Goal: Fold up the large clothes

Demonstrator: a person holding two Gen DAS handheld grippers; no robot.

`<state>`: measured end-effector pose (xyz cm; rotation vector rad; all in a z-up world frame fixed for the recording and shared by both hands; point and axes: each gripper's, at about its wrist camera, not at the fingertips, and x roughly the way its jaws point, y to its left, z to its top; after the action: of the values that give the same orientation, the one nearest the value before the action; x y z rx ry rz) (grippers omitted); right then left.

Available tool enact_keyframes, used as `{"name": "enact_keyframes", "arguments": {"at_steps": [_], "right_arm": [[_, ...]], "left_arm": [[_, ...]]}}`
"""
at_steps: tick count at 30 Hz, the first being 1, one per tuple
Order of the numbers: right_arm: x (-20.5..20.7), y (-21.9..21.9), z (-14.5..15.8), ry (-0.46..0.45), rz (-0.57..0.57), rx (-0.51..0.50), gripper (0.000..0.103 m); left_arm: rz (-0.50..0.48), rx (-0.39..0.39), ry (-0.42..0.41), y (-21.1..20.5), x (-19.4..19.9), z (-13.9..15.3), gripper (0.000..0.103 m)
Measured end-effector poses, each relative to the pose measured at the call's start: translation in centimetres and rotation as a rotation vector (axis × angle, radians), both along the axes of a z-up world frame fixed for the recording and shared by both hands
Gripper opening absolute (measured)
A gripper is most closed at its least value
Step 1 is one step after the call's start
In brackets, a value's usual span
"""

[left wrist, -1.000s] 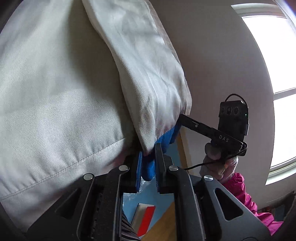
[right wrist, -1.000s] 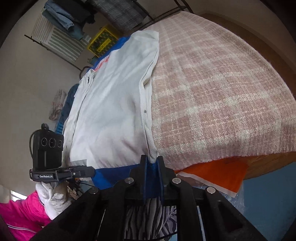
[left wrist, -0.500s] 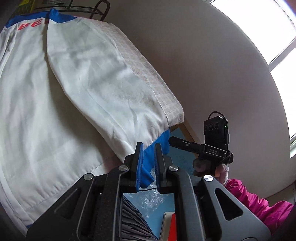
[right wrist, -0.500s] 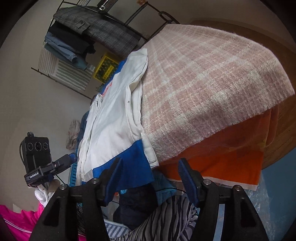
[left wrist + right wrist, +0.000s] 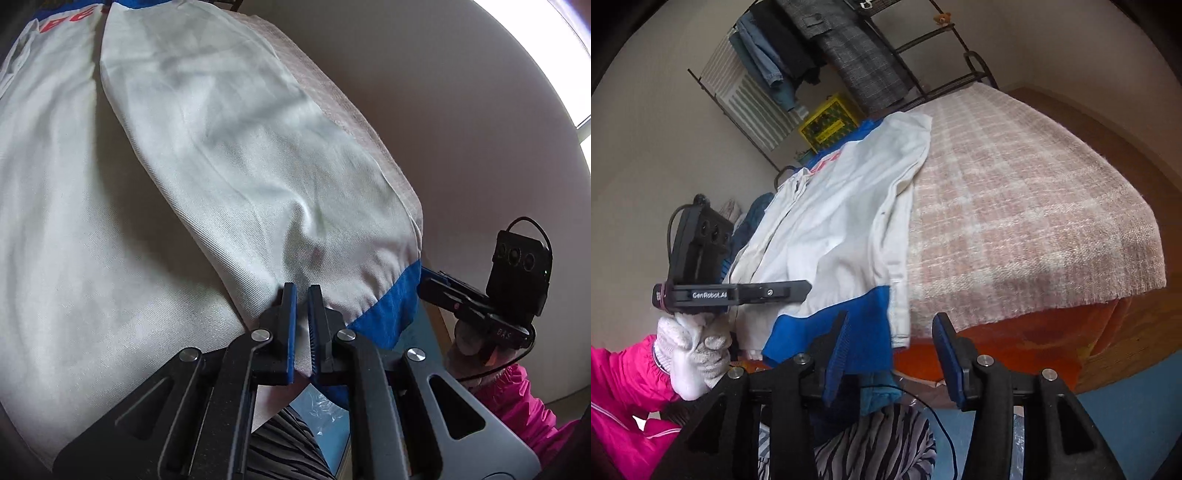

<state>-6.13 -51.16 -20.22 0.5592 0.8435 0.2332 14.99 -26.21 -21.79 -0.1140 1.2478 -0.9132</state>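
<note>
Left gripper (image 5: 302,295): pressed together, pinching the white cloth of the garment's near edge between its blue pads; a second ago it pinched blue cloth at the cuff, and the view was filled by fabric close up.
Right gripper (image 5: 889,345): jaws spread and closing, the blue band of the garment hanging between them with the pads clear of it; a second ago they were nearly shut on that blue cloth, half a second ago wider than now.
Garment (image 5: 834,221): white with blue trim (image 5: 834,325) and red lettering, lying along the left side of the bed (image 5: 1015,206), its lower end draped over the bed's near edge.
Folded sleeve (image 5: 236,147): laid flat over the body of the garment on the bed, more spread out than a second ago.
Gloved hand (image 5: 692,350): at the bed's near left corner, gripping the left tool's handle.
Clothes rack (image 5: 827,48): beyond the bed's far end, more of it showing than a second ago.
</note>
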Motion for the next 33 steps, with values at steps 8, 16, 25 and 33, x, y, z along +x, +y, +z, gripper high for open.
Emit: {"name": "enact_keyframes", "arguments": {"at_steps": [8, 16, 25, 33], "right_arm": [[3.2, 0.1, -3.0, 0.058, 0.150, 0.217, 0.035], [2.8, 0.9, 0.6, 0.020, 0.086, 0.263, 0.012], [4.1, 4.6, 3.4, 0.082, 0.066, 0.069, 0.011], [4.4, 8.9, 8.0, 0.044, 0.087, -0.209, 0.011]], "left_arm": [[-0.002, -0.020, 0.020, 0.3, 0.4, -0.2, 0.008], [-0.001, -0.137, -0.010, 2.4, -1.8, 3.2, 0.009], [-0.030, -0.065, 0.018, 1.9, -2.7, 0.3, 0.008], [0.090, -0.208, -0.032, 9.6, -3.5, 6.7, 0.008]]}}
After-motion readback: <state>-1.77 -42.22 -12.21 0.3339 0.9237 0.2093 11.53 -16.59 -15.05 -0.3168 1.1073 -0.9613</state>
